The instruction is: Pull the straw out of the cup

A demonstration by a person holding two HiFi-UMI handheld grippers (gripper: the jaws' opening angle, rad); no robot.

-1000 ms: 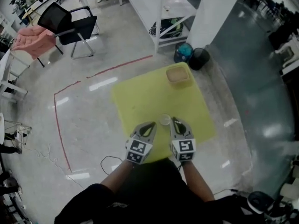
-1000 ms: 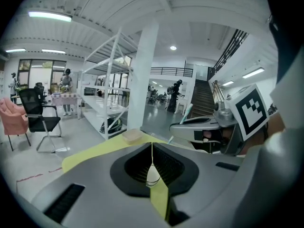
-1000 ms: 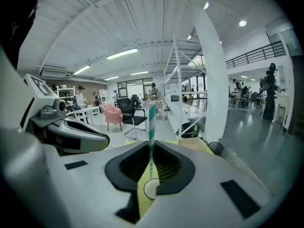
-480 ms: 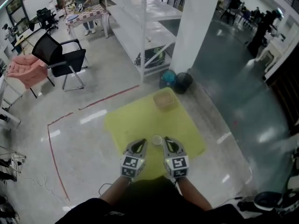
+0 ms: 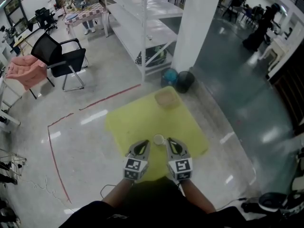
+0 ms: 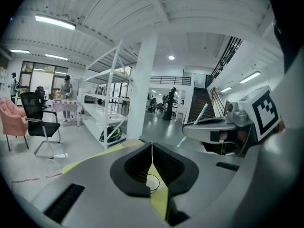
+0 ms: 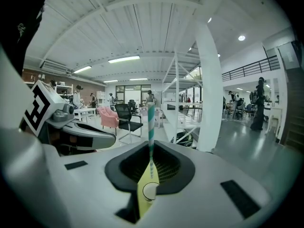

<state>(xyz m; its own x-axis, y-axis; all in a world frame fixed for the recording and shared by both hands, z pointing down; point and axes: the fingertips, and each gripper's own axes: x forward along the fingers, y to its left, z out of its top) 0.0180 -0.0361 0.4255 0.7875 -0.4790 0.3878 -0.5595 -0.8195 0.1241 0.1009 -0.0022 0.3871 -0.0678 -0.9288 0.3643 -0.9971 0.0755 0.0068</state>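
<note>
A small white cup [image 5: 158, 139] stands on a yellow mat [image 5: 142, 118], just ahead of and between both gripper tips. My right gripper [image 7: 151, 152] is shut on a teal-and-white striped straw [image 7: 150, 122], which stands upright out of its jaws; the cup [image 7: 150, 190] shows far below through the gap. My left gripper [image 6: 152, 148] is shut with its pads together and nothing between them; the cup rim [image 6: 152, 182] shows beneath it. In the left gripper view the right gripper [image 6: 216, 127] holds the straw [image 6: 198, 118] to the side. Head view: left gripper [image 5: 141, 147], right gripper [image 5: 173, 145].
A tan container [image 5: 166, 99] sits at the mat's far edge. Beyond it are a blue and a black bin [image 5: 179, 80], a white pillar [image 5: 197, 23] and white shelving [image 5: 142, 27]. A black chair [image 5: 64, 56] and pink chair [image 5: 28, 72] stand far left.
The head view has swung up and shows more of the room. Both grippers keep their places on either side of the cup and look slightly higher above the mat.
</note>
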